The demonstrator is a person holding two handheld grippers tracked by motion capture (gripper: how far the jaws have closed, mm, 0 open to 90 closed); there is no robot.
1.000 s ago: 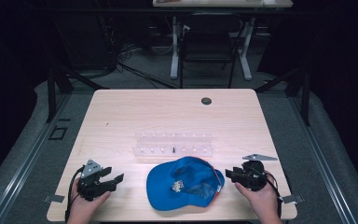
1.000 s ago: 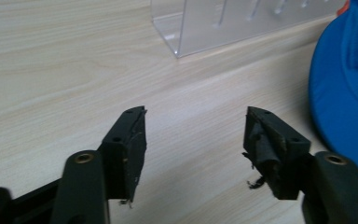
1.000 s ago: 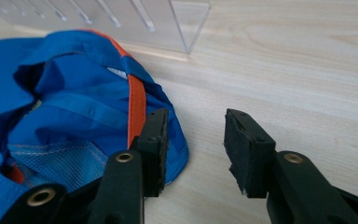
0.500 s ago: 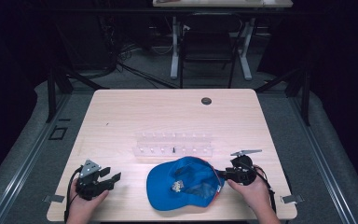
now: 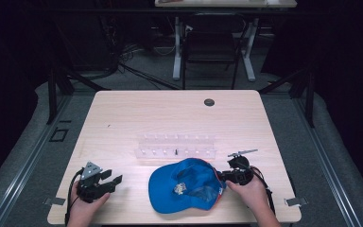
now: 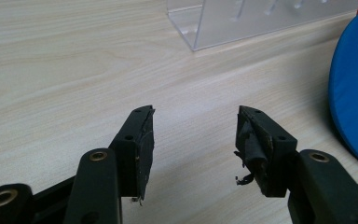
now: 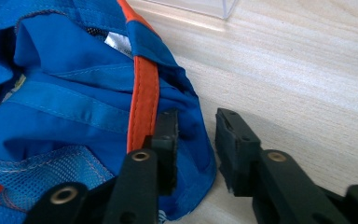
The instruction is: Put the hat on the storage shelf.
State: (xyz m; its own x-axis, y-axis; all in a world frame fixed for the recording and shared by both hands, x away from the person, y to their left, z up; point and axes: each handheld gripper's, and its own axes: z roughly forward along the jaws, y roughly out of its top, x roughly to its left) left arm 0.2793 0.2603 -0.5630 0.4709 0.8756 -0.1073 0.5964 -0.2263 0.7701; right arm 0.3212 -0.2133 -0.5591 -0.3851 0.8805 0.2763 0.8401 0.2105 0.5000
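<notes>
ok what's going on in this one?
A person is working a blue cap on the table with two handheld grippers. The right gripper is at the cap's edge, one jaw inside the fabric and one outside, jaws just closing but not yet pinching. The left gripper sits open over bare wood. A clear rack stands just beyond the cap.

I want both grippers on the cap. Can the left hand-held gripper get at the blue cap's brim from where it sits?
Probably yes. The left hand-held gripper stands open over bare table, pointing toward the blue cap, with nothing between.
</notes>
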